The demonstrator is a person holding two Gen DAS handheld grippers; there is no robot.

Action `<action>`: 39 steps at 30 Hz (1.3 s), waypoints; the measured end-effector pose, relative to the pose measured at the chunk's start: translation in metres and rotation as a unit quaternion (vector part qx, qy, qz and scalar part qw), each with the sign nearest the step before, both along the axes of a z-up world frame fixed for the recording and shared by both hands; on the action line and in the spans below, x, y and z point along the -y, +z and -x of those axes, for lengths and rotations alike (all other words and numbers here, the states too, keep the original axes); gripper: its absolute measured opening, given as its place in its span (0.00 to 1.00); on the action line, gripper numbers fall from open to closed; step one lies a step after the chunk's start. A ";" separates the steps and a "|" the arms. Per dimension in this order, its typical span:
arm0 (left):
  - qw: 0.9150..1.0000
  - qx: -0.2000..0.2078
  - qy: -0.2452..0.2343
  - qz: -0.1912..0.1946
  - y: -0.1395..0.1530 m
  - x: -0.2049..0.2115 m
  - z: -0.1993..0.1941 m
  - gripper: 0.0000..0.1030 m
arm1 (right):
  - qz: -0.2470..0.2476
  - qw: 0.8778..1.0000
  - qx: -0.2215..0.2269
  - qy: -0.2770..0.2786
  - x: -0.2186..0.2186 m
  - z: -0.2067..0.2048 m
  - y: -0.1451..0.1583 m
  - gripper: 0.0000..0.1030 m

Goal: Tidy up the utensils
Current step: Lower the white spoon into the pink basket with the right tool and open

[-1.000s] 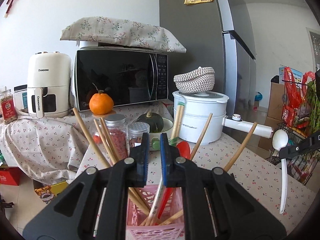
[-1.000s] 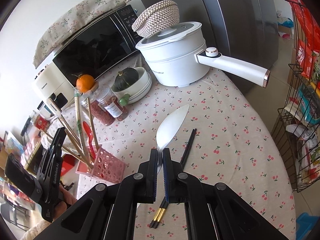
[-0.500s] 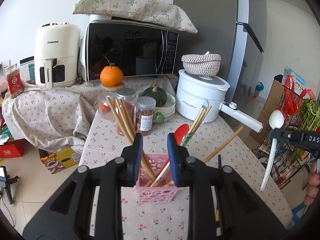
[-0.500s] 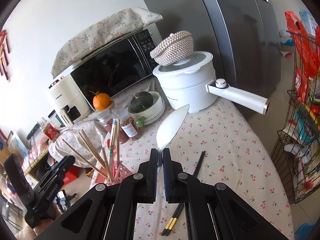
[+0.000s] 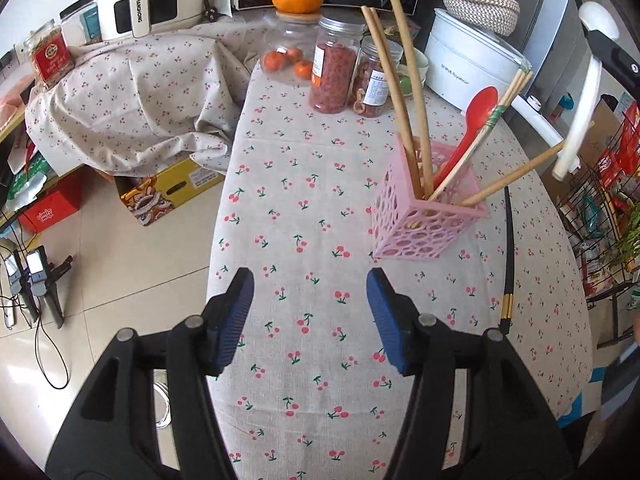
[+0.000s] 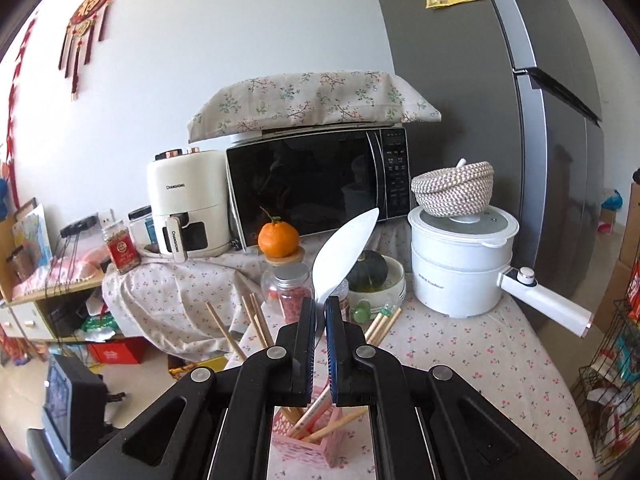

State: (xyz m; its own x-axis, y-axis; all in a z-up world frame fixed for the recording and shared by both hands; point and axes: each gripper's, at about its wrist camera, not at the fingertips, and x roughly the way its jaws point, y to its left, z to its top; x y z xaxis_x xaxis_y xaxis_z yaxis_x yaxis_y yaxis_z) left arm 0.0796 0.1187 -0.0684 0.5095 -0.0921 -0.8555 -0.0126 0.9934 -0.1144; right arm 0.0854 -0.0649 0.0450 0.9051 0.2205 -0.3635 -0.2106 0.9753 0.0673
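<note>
Pinching white spoon [image 6: 346,254] above pink basket [image 6: 306,446]: right gripper [image 6: 320,320]. Left gripper [image 5: 310,312] spread wide, bare tablecloth [image 5: 304,208] between fingers.

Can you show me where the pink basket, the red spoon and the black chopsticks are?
pink basket [image 5: 424,220]: left wrist view, on its holed front wall.
red spoon [image 5: 480,106]: left wrist view, on its bowl.
black chopsticks [image 5: 510,240]: left wrist view, mid-shaft on the tablecloth.

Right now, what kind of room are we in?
Most likely a home kitchen or dining corner. A microwave and an air fryer stand by a tall fridge, and a cooking pot sits on a table under a cherry-print cloth.
</note>
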 end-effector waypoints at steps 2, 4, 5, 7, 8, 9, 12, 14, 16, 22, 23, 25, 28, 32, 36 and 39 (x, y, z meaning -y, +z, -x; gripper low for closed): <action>1.000 -0.002 -0.003 0.017 0.003 -0.003 0.000 0.58 | 0.032 0.999 0.012 -0.011 -0.018 -0.012 -0.010 0.05; 1.000 0.002 -0.007 0.025 0.006 -0.005 0.000 0.58 | 0.062 0.998 0.017 -0.023 -0.032 -0.025 -0.022 0.05; 1.000 0.005 -0.009 0.027 0.008 -0.005 0.001 0.58 | 0.074 0.997 0.018 -0.027 -0.036 -0.031 -0.027 0.05; 0.999 0.007 -0.010 0.031 0.010 -0.007 0.000 0.58 | 0.101 0.994 0.024 -0.040 -0.043 -0.040 -0.038 0.05; 0.999 0.007 -0.010 0.034 0.010 -0.009 0.000 0.58 | 0.112 0.992 0.027 -0.046 -0.045 -0.043 -0.043 0.05; 0.999 0.006 -0.010 0.037 0.010 -0.010 -0.001 0.58 | 0.121 0.991 0.029 -0.052 -0.047 -0.046 -0.048 0.05; 0.999 0.005 -0.007 0.041 0.009 -0.016 -0.002 0.58 | 0.137 0.988 0.033 -0.068 -0.050 -0.051 -0.057 0.05; 0.999 0.005 -0.002 0.044 0.008 -0.020 -0.003 0.58 | 0.147 0.986 0.036 -0.073 -0.052 -0.054 -0.063 0.05; 0.999 0.005 0.002 0.047 0.008 -0.023 -0.003 0.58 | 0.148 0.986 0.031 -0.074 -0.053 -0.056 -0.068 0.05; 0.999 0.011 0.005 0.051 0.010 -0.023 -0.002 0.58 | 0.111 0.992 0.007 -0.057 -0.047 -0.051 -0.073 0.19; 0.999 0.011 0.004 0.051 0.010 -0.022 -0.002 0.58 | 0.105 0.993 0.005 -0.054 -0.046 -0.048 -0.072 0.19; 0.999 0.011 0.003 0.050 0.010 -0.021 -0.002 0.58 | 0.092 0.995 0.001 -0.047 -0.042 -0.044 -0.068 0.19; 0.999 0.011 -0.001 0.047 0.010 -0.018 -0.002 0.58 | 0.067 0.997 -0.006 -0.037 -0.036 -0.037 -0.056 0.19; 0.999 0.014 -0.009 0.044 0.010 -0.012 -0.001 0.58 | 0.035 0.999 -0.022 -0.021 -0.024 -0.024 -0.031 0.21; 0.999 0.021 -0.019 0.044 0.012 -0.005 0.001 0.62 | 0.020 0.999 -0.034 -0.010 -0.004 -0.007 -0.005 0.42; 0.998 0.026 -0.024 0.045 0.013 0.002 0.003 0.69 | 0.023 0.999 -0.040 -0.013 0.016 0.006 0.009 0.54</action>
State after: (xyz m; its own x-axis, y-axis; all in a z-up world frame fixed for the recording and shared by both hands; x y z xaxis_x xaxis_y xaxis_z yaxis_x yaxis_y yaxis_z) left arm 0.0762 0.1165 -0.0553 0.5467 -0.1929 -0.8148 0.0430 0.9783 -0.2028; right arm 0.0789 -0.0806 0.0542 0.8779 0.1781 -0.4445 -0.1806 0.9829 0.0371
